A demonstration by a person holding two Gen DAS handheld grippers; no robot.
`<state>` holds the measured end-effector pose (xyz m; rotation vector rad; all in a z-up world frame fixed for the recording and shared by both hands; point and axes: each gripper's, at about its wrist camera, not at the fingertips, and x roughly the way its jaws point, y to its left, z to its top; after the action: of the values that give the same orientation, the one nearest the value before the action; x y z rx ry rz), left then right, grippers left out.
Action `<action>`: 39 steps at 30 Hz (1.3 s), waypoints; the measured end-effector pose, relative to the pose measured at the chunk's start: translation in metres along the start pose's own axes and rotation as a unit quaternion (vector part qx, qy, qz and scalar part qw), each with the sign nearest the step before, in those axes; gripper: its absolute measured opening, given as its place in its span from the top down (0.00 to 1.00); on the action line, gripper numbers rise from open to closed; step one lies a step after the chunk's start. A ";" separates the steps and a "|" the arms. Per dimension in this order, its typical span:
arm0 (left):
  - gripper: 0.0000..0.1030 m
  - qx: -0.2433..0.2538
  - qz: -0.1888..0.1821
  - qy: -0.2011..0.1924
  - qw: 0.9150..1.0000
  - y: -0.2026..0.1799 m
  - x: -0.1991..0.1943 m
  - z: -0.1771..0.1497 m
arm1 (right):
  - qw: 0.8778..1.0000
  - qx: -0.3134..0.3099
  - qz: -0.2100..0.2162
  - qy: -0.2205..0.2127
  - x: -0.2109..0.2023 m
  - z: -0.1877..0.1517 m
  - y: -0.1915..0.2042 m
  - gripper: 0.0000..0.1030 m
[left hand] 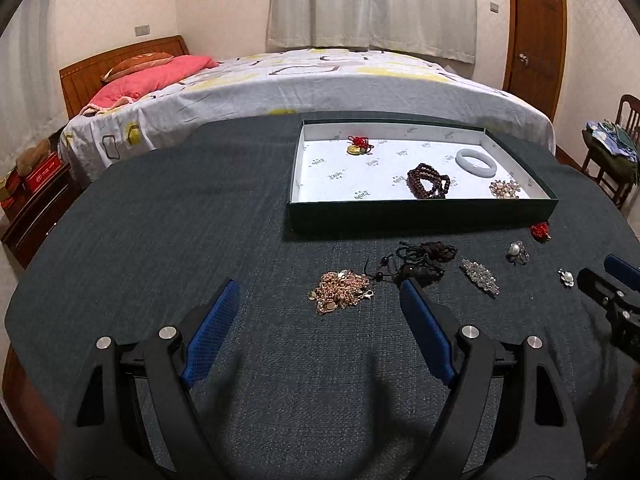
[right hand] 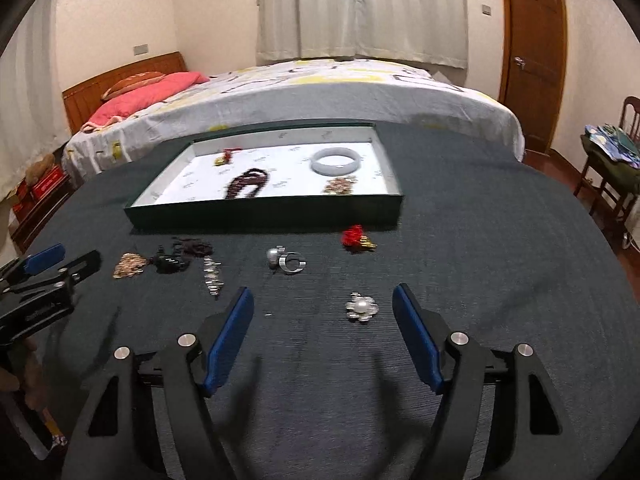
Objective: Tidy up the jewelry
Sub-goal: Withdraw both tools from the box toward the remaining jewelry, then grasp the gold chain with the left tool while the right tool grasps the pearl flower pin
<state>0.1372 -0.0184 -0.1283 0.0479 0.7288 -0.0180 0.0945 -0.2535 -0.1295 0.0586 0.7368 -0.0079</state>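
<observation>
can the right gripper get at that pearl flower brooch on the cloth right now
Probably yes. The right gripper is open and empty, and the pearl flower brooch lies flat on the dark cloth just ahead between its fingers, with nothing on or against it.

The tray (left hand: pixel 420 210) liner's small printed logos are too blurred to read.

The right gripper (right hand: pixel 323 304) hangs with jaws apart over the dark tablecloth (right hand: pixel 480 280), a pearl flower brooch (right hand: pixel 361 307) lying between its fingertips. Beyond sits the green tray (right hand: pixel 264 210) holding a pale bangle (right hand: pixel 335 161).
</observation>
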 end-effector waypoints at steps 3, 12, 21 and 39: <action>0.22 0.001 0.000 0.002 1.000 0.001 0.001 -0.001 | 1.000 0.009 -0.014 0.011 0.008 0.000 -0.009 0.36; 0.22 -0.001 0.000 0.017 1.000 0.000 0.012 -0.006 | 0.999 0.015 -0.019 0.042 0.030 0.000 -0.016 0.47; 0.22 0.000 0.001 0.027 1.000 0.000 0.019 -0.009 | 0.997 0.007 -0.012 0.076 0.043 0.001 -0.014 0.62; 0.25 -0.004 -0.005 0.053 0.999 -0.001 0.040 0.000 | 0.997 0.005 0.007 0.077 0.041 0.001 -0.014 0.79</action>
<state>0.1673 -0.0191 -0.1550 0.0378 0.8344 -0.0213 0.1251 -0.2670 -0.1573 0.0757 0.8907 0.0065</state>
